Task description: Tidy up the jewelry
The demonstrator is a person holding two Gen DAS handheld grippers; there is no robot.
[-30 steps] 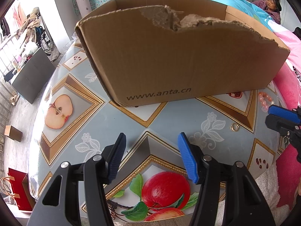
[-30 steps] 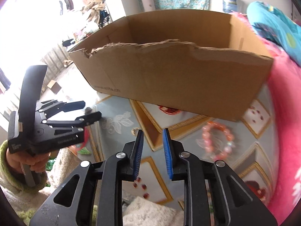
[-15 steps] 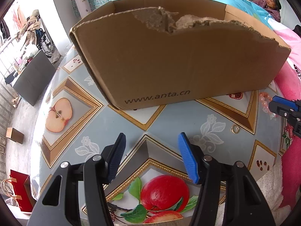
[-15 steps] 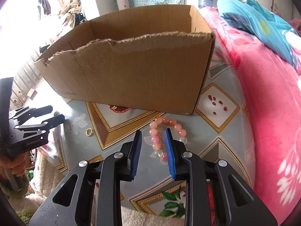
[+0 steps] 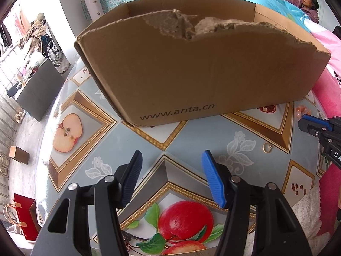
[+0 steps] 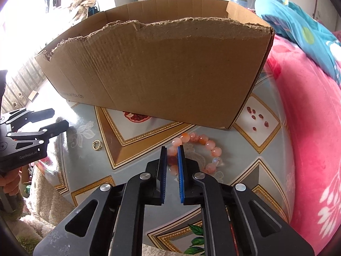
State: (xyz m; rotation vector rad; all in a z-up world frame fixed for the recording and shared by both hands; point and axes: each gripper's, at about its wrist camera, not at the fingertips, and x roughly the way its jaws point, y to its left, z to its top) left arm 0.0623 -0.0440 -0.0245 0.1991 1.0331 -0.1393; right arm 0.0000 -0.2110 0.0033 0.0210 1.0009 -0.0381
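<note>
A pink bead bracelet (image 6: 199,149) lies on the fruit-print table in front of an open cardboard box (image 6: 162,70). My right gripper (image 6: 172,149) is down over the bracelet's left side, its jaws narrowly apart with beads between them. Whether they grip the beads I cannot tell. A small gold ring (image 6: 97,144) lies to the left; it also shows in the left wrist view (image 5: 267,148). My left gripper (image 5: 170,160) is open and empty, above the table in front of the box (image 5: 191,70). A few beads (image 5: 301,109) show at that view's right edge.
The round table (image 5: 138,140) ends at left above a floor with a red bag (image 5: 22,217). A pink blanket (image 6: 309,138) borders the table's right side. A person sits at the far right (image 5: 307,2).
My right gripper has moved forward and down onto the bracelet, and its jaws have narrowed around the beads. The left gripper has held nearly still, open.
</note>
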